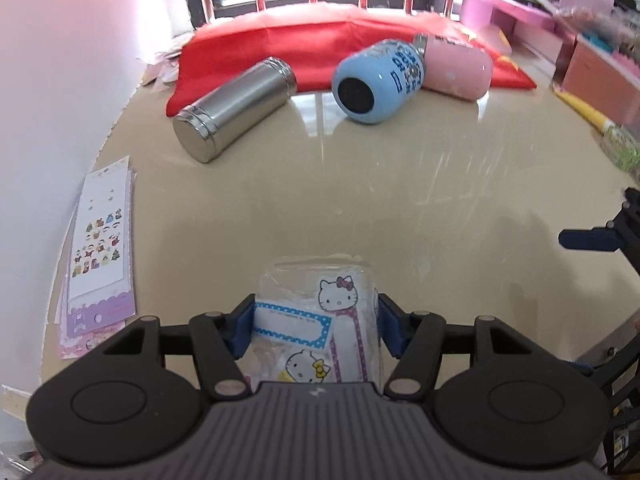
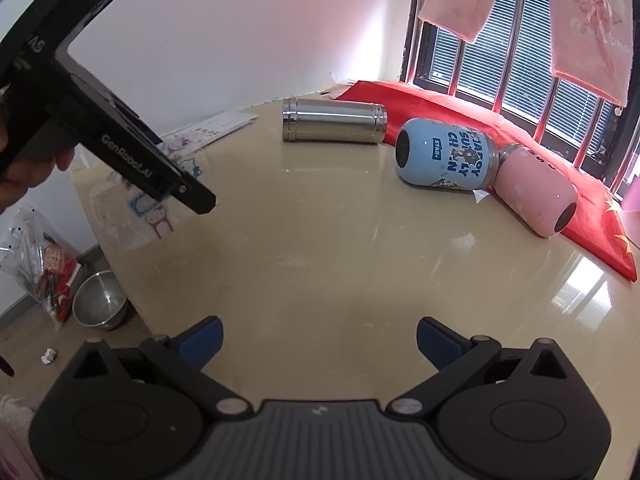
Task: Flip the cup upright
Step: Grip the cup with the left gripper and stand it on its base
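Observation:
My left gripper (image 1: 316, 326) is shut on a clear glass cup with Hello Kitty stickers (image 1: 320, 312), its blue pads pressing both sides. The cup also shows faintly in the right wrist view (image 2: 140, 200), partly behind the left gripper body; I cannot tell whether it touches the table. A steel cup (image 1: 236, 108), a blue cup (image 1: 380, 80) and a pink cup (image 1: 456, 68) lie on their sides at the far side of the beige table (image 1: 360, 208). My right gripper (image 2: 320, 340) is open and empty above the table's near part.
A red cloth (image 1: 288, 44) lies along the window behind the cups. Sticker sheets (image 1: 100, 256) lie at the table's left edge. Pink boxes (image 1: 520, 12) stand far right. On the floor are a steel bowl (image 2: 100, 300) and a plastic bag (image 2: 36, 264).

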